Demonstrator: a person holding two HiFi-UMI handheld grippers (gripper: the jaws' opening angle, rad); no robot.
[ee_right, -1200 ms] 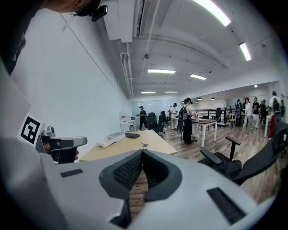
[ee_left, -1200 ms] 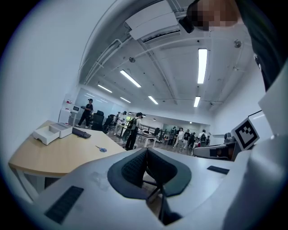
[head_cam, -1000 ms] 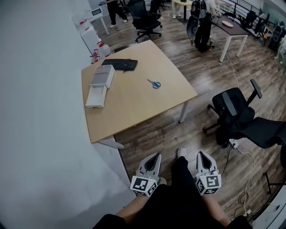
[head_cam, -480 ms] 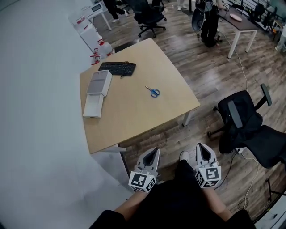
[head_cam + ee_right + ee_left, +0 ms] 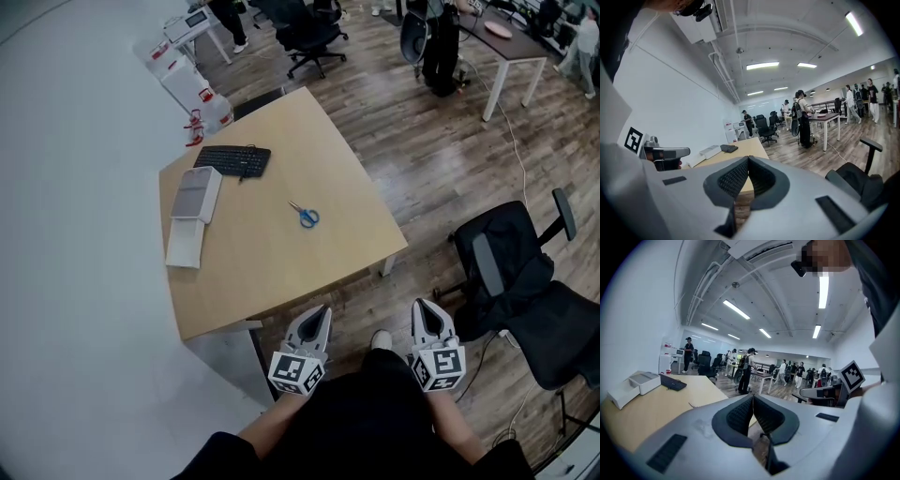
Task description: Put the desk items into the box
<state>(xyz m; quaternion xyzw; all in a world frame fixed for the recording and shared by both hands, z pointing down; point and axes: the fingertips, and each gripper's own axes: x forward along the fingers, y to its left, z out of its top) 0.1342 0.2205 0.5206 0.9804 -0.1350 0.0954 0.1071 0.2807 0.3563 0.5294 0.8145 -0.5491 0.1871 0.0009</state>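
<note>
Left gripper (image 5: 322, 315): its jaws are sitting closed, pad against pad, with nothing between them. It is hanging low in front of the person's body, tips pointing toward the surface, probably because nothing is within reach.
Right gripper (image 5: 423, 309): it is likewise closed and empty, and is riding level with the left one, a leg apart from it. Both look carried, not working.
Where the grippers are hanging: they are over the wooden floor (image 5: 394, 141), just off the near edge of the surface (image 5: 272, 281), and are touching nothing on it.
Scissors (image 5: 305, 216): they are lying flat and alone around the middle of the surface, blue handles toward the near right corner. They are the nearest loose item, so I am judging them the likely first pick.
Box (image 5: 195, 195): it is sitting along the left edge of the surface, grey inside showing. A white flat part (image 5: 185, 246), seemingly its lid, is lying open toward the near left corner, which is leaving the box ready to receive things.
Keyboard (image 5: 234, 161): it is lying at the far left corner, just beyond the box. It looks too long to fit inside.
Office chair (image 5: 525, 281): it is standing off the right edge, well apart from the surface, and is not blocking the approach.
Stage: the task is only starting, with every item outside the box.
</note>
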